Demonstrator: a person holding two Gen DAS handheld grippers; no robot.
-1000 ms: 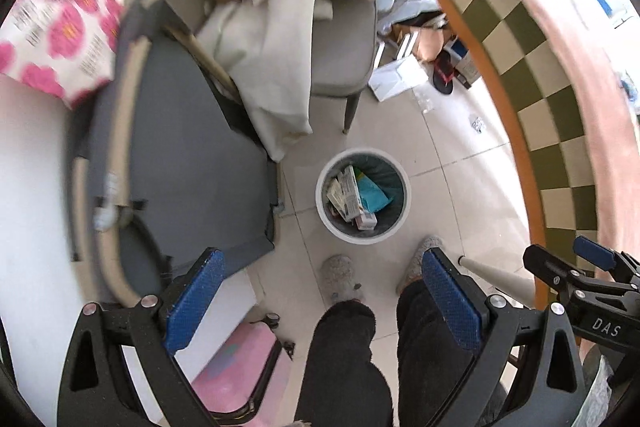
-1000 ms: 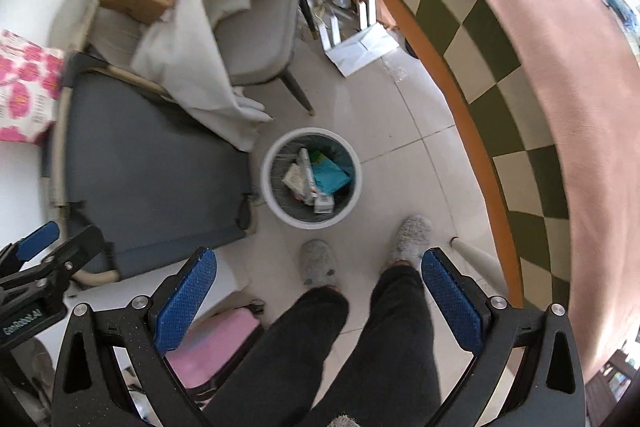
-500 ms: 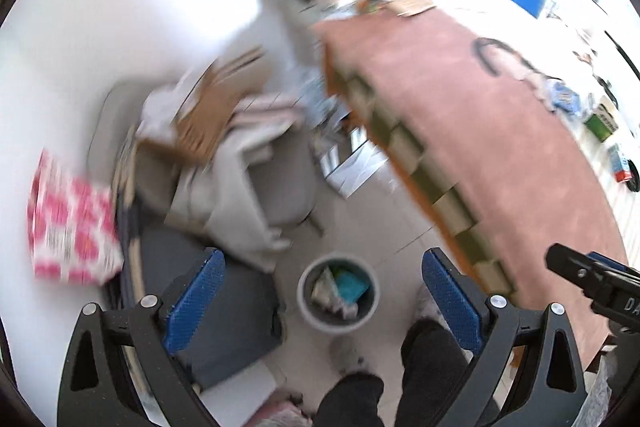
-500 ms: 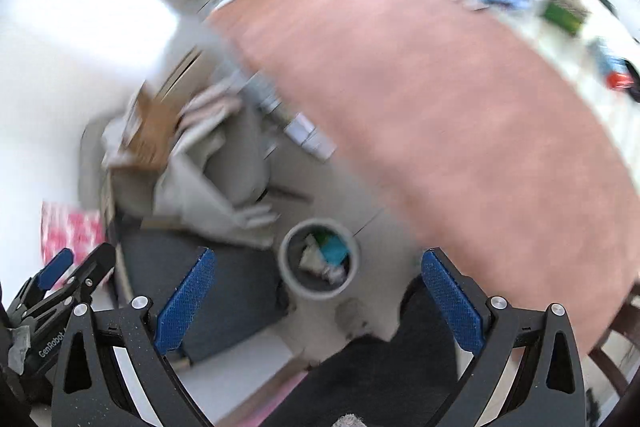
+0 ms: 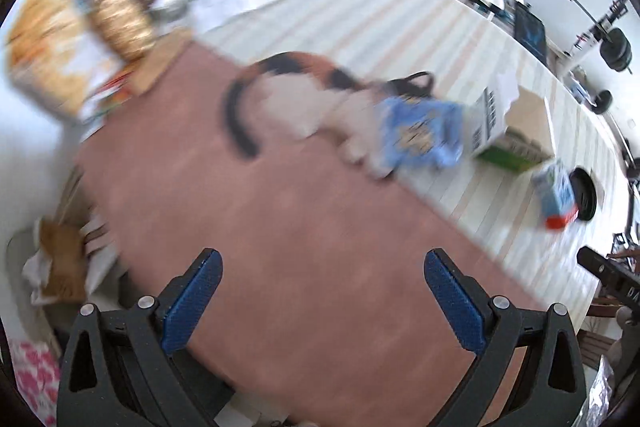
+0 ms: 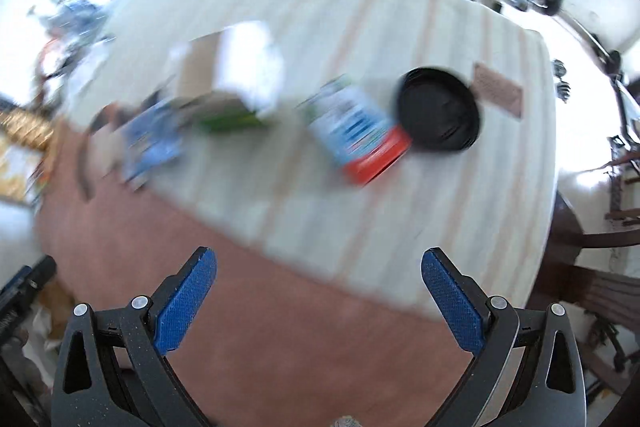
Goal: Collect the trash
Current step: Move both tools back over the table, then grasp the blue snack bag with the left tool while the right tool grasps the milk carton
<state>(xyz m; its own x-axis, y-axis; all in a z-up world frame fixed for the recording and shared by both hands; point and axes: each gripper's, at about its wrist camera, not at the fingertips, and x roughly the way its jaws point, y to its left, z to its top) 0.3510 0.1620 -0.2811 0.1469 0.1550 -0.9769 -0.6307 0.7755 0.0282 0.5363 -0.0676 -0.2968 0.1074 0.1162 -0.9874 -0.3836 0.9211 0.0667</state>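
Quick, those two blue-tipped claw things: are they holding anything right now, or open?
Left gripper: open, holding nothing, above the table.
Right gripper: open, holding nothing, above the table.

Only "DA" readable, white on the black claw body at the right edge; carton print too blurred.

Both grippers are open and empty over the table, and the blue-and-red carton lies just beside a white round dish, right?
Not quite: the dish is black, as the right wrist view shows. The blue-and-red carton lies beside it, and both the left gripper and right gripper are open and empty.
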